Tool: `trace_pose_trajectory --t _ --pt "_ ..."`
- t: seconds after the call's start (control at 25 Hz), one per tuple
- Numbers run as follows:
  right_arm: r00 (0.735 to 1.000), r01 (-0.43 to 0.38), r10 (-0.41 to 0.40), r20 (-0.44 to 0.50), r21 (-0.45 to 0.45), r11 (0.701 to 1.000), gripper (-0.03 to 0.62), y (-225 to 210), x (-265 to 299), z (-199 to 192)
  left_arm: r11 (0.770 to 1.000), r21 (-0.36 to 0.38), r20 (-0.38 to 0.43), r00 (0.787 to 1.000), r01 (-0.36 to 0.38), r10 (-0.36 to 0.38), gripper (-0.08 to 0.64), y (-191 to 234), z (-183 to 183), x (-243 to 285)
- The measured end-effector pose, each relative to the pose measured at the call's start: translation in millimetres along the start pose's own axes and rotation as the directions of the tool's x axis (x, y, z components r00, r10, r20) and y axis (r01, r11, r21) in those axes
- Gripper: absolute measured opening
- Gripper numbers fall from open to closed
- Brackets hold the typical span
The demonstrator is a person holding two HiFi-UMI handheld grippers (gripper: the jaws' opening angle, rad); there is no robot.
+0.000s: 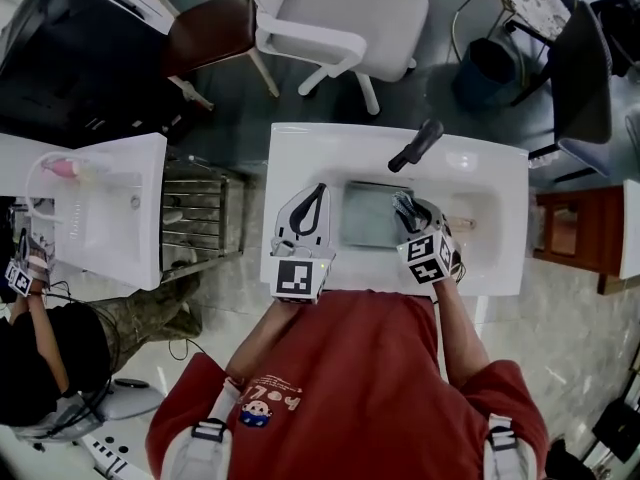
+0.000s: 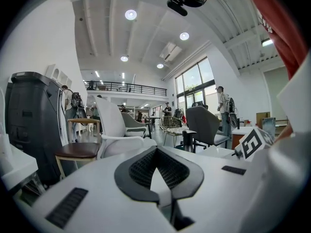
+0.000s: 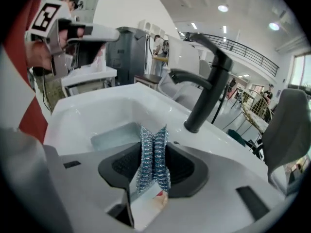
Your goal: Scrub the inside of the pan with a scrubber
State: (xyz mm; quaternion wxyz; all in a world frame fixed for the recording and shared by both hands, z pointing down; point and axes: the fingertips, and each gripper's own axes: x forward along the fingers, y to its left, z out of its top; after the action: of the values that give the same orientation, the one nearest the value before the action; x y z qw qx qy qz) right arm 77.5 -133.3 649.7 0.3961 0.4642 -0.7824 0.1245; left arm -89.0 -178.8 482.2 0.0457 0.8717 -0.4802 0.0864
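A square metal pan [image 1: 370, 215] lies in the basin of the white sink [image 1: 490, 173]; the right gripper view shows it as a grey tray [image 3: 112, 135] beyond the jaws. My right gripper [image 1: 404, 206] hangs over the pan's right edge, shut on a wad of silvery-blue steel scrubber [image 3: 153, 158] that sticks out past the pads [image 3: 181, 166]. My left gripper [image 1: 320, 189] rests on the sink's left rim beside the pan. Its jaws are shut, tips touching, nothing held [image 2: 156, 152], and it points away over the room.
A black faucet [image 1: 416, 144] stands at the back of the basin, tall in the right gripper view [image 3: 209, 84]. A white chair [image 1: 345, 23] and a brown stool [image 1: 208, 30] stand behind the sink. A second sink [image 1: 110, 208] is at left, with another person's arm [image 1: 35, 318].
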Motion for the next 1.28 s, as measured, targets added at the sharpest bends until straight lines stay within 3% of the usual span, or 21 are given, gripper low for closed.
trace_pose_trajectory --t 0.24,0.52,1.0,1.28 --pt "0.980 0.079 -0.104 0.170 0.145 0.986 0.166 -21.2 -58.1 46.6 1.000 0.020 0.007 1.000 -0.005 0.005 0.008 0.8 9.8 3.9" --pt "0.912 0.206 -0.258 0.319 0.188 0.960 0.167 -75.5 -118.3 101.1 0.999 0.038 0.027 0.999 -0.025 0.024 0.008 7.2 33.3 7.9" --pt "0.700 0.345 -0.445 0.559 0.280 0.896 0.170 -128.3 -193.5 194.7 0.997 0.056 0.151 0.988 -0.053 0.044 0.008 23.2 122.9 4.5" --pt "0.544 0.409 -0.511 0.666 0.322 0.854 0.170 -143.3 -232.6 234.3 0.993 0.090 0.244 0.968 -0.077 0.053 0.008 31.1 169.9 0.5"
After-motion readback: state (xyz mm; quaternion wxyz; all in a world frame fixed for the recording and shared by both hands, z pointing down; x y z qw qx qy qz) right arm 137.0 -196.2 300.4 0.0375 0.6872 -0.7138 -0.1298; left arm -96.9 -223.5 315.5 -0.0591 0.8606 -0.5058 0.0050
